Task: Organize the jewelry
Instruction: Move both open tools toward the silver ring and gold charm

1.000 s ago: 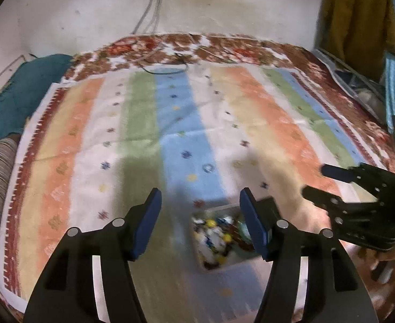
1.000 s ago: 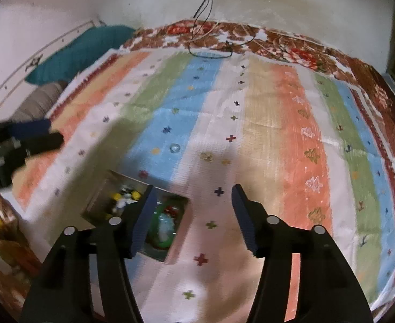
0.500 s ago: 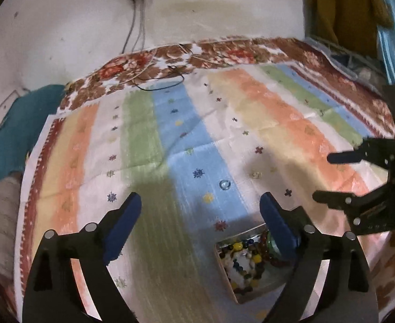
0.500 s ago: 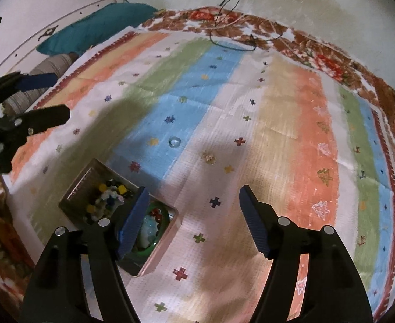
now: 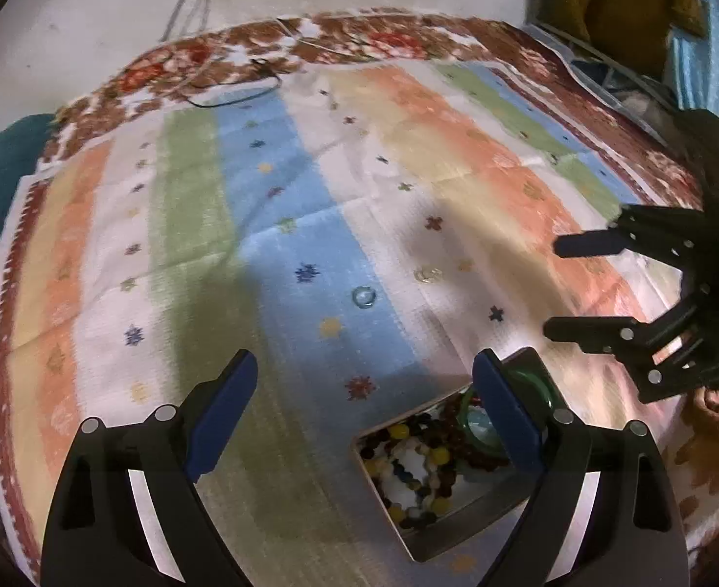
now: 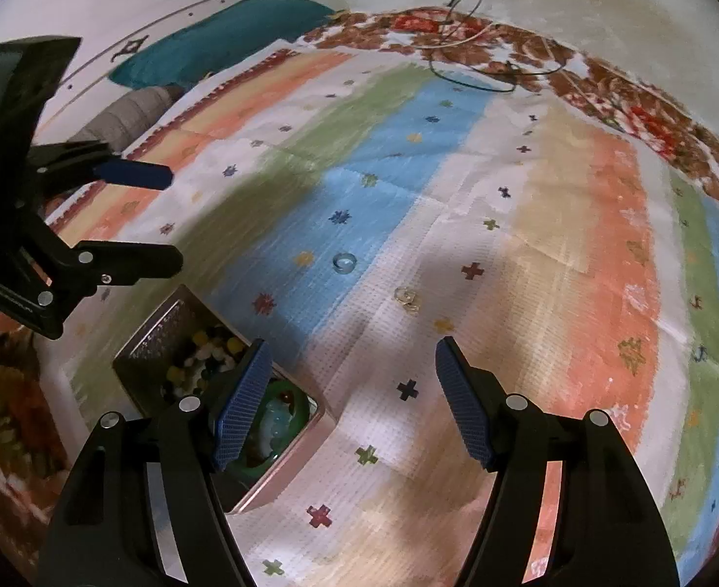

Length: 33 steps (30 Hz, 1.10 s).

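1. Here the left gripper point(image 5: 364, 411) hangs above the striped bedspread point(image 5: 271, 205), jaws spread wide after just opening, nothing between them.
2. The metal jewelry box point(image 5: 450, 513) lies on the bedspread right below its right finger, full of coloured beads point(image 5: 415, 460) with a green bangle point(image 5: 476, 420).
3. The right gripper point(image 6: 352, 406) also stands open and empty, its jaws lately widened; the box sits under its left finger.
4. A clear ring point(image 6: 344, 261) and a small silvery piece point(image 6: 406, 297) lie loose on the cloth ahead of both grippers, apart from the box.
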### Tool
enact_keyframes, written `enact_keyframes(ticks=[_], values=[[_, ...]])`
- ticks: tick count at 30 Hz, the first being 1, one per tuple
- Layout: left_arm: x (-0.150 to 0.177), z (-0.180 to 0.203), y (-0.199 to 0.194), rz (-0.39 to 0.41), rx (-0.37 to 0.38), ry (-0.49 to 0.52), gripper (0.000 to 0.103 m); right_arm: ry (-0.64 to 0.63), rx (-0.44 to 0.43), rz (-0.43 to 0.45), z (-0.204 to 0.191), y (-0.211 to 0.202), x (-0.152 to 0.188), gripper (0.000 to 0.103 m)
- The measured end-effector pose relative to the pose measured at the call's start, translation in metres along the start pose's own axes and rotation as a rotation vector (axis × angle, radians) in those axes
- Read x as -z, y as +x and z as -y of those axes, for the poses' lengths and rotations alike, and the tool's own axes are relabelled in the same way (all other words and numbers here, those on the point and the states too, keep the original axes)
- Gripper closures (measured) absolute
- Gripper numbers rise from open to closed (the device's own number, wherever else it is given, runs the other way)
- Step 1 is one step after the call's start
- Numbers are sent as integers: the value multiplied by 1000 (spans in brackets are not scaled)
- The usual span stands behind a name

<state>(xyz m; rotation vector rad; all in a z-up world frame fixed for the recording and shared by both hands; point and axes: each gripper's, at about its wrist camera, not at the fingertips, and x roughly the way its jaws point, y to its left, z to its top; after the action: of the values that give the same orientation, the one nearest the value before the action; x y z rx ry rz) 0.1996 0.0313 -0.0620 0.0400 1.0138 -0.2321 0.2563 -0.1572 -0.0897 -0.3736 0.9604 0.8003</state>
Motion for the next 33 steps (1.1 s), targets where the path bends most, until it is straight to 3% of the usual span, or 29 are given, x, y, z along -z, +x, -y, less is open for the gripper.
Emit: enact_keyframes(ticks=[6,10,14,33], values=[[-4,-2,20,-41,38,50,15,-23,0,-22,10,12,-2,34],[-10,-12,28,-70,130,-3,16,-6,-2,-39,20,24,-5,34],[-11,-8,42,-93,97,50,16,-26,-11,-52,24,34,-9,34],[-19,-14,92,-184,69,83,19,-60,-22,-103,29,70,-17,34]])
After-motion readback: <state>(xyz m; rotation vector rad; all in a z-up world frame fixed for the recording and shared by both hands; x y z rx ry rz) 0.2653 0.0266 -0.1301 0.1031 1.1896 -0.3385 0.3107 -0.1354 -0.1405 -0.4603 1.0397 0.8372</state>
